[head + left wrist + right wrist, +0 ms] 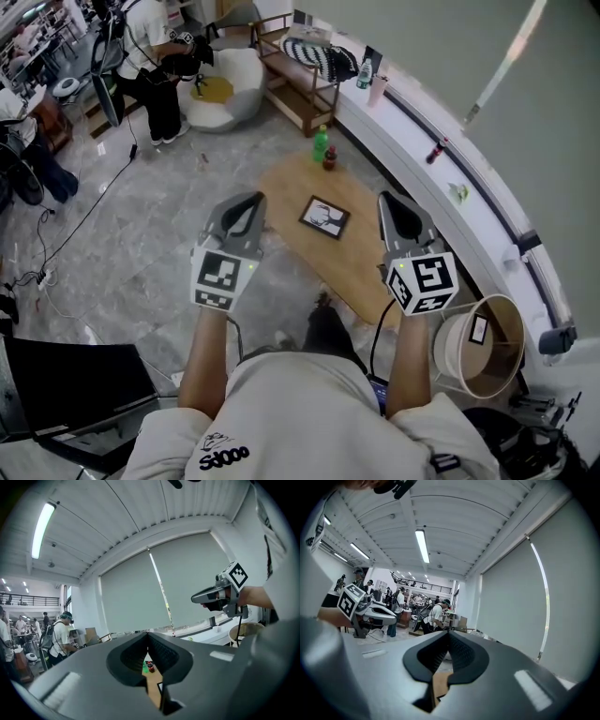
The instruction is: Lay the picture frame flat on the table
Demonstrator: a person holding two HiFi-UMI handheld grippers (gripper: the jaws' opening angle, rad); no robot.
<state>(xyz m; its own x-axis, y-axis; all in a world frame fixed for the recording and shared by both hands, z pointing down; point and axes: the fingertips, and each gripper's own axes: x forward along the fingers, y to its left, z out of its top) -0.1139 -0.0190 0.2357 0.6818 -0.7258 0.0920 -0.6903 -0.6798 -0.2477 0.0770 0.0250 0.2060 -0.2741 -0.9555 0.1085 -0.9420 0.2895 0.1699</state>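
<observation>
Two tools clenched on nothing, jaws pressed together and held in the air: left tool [251, 200] to the left of the picture frame [324, 217], right tool [391, 201] to its right. Picture frame lying flat, face up, on the wooden desk [360, 274]. Beyond the frame, at the far end, green bottle [321, 143] and dark bottle [330, 157] upright, side by side.

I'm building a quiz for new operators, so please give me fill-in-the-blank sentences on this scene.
The picture frame lies ___ on the wooden table.
The left claw and the right claw are both ___ and hold nothing.
The larger bottle at the table's far end is ___ in colour.
Missing words: flat; shut; green.
</observation>
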